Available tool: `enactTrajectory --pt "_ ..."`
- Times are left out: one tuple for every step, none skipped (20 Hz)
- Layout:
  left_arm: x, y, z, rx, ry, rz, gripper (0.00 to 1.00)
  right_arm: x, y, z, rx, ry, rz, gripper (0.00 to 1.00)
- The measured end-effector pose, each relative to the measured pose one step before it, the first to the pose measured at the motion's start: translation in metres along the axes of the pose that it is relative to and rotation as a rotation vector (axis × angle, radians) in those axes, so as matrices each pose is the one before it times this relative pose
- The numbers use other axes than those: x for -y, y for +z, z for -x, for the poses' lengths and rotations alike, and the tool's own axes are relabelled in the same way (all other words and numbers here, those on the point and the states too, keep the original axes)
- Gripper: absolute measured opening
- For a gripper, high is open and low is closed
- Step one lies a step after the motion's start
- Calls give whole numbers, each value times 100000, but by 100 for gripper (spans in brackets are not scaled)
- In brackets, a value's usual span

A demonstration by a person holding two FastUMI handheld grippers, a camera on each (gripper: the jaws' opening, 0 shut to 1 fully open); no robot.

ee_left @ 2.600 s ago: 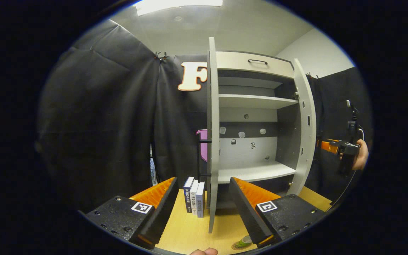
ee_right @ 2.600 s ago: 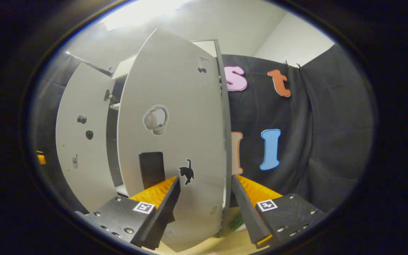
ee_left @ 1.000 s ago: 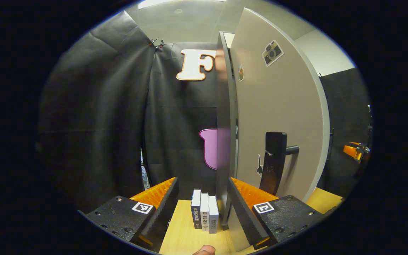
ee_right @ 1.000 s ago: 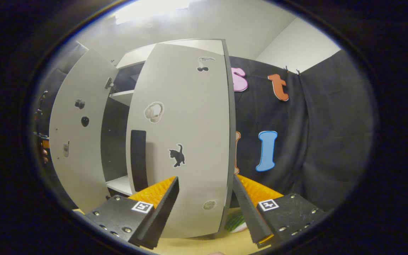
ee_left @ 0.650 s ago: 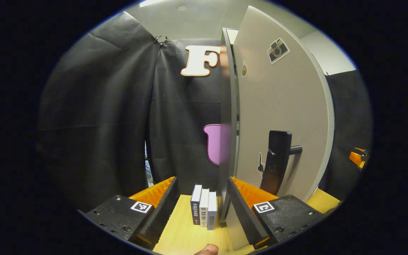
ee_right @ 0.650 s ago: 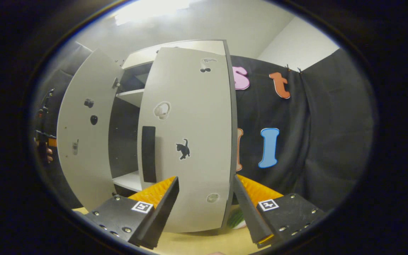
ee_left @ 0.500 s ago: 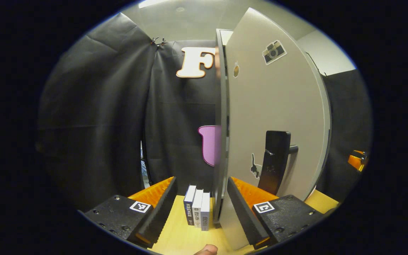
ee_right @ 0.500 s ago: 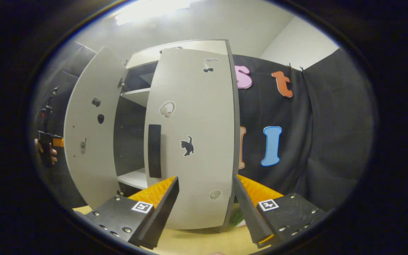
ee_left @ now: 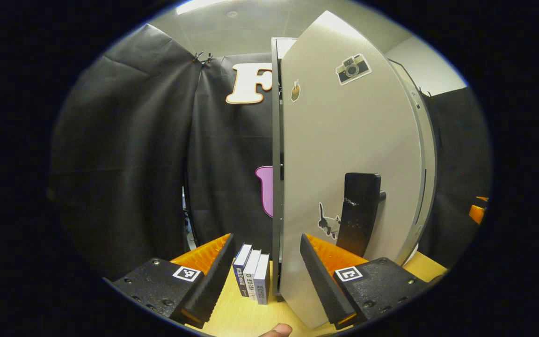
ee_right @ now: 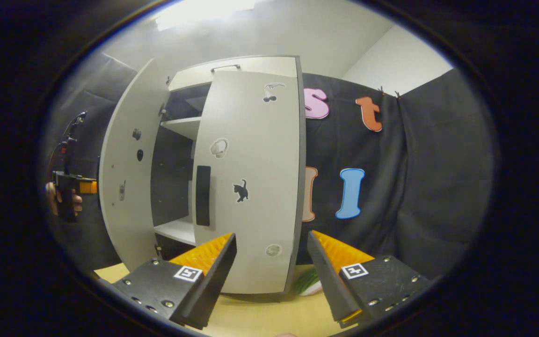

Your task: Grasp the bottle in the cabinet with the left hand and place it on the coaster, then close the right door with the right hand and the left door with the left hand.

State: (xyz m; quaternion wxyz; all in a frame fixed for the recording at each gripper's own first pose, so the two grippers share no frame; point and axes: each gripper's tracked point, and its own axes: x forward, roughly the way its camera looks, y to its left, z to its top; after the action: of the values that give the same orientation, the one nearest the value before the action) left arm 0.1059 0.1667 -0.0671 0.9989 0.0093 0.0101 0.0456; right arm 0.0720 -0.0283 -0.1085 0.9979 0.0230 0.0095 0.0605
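The white cabinet (ee_right: 232, 70) stands on the wooden table (ee_right: 260, 316). Its right door (ee_right: 255, 187), with a black handle (ee_right: 202, 194), is nearly shut. The left door (ee_right: 127, 178) is still angled outward. In the left gripper view the left door (ee_left: 349, 154) shows its outer face and black handle (ee_left: 356, 213). My left gripper (ee_left: 265, 276) is open, and the door's lower part runs between its fingers. It also appears far off as the left gripper (ee_right: 70, 187), held by a hand. My right gripper (ee_right: 272, 276) is open, a little in front of the right door. A green bottle (ee_right: 307, 282) peeks out low behind that door.
Three books (ee_left: 252, 278) stand upright on the table (ee_left: 241, 318) just left of the cabinet's side. Black cloth walls close the booth behind and to both sides. A fingertip (ee_left: 276, 331) shows at the bottom edge of the left gripper view.
The left door has swung toward the cabinet, showing more of its outer face. The right door has swung closer to shut, and my right gripper has drawn back from it.
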Motion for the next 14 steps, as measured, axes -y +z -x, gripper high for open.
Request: enactTrajectory --pt "-134 -32 104 366 655 -61 89 -68 -152 181 -332 124 -282 93" --pt "2 -15 62 600 868 306 89 -88 -141 279 -218 246 -40 89" --pt "61 109 -19 700 684 292 89 -80 2 301 107 -145 94 89" --pt "263 -37 -31 261 9 -86 89 -29 12 364 532 -200 291 89" --pt "277 85 -107 156 -220 -271 89 -164 -139 280 30 45 148 89" --pt "216 -20 10 -177 105 -531 89 -204 -217 351 -1060 -12 -254 93" --pt "135 66 -73 -94 184 -286 89 -158 -446 364 -1492 -54 -232 89" --pt "63 -35 -8 -323 142 193 89 -88 -151 287 -752 36 245 89" --pt "178 -56 90 -237 110 425 89 132 65 227 -846 -990 -304 89" --pt "333 -107 368 -110 437 563 87 246 -151 266 -842 -1383 -723 89" --pt "205 -84 25 -263 286 348 87 220 -109 178 -587 -1592 -936 92" --pt "161 -2 -179 -179 336 62 89 172 8 299 -458 -1444 -1073 92" --pt "258 112 -39 -282 138 -508 89 68 63 304 -305 -938 -755 92" --pt "401 10 -117 -69 -145 -848 89 64 3 406 -158 -608 -528 92"
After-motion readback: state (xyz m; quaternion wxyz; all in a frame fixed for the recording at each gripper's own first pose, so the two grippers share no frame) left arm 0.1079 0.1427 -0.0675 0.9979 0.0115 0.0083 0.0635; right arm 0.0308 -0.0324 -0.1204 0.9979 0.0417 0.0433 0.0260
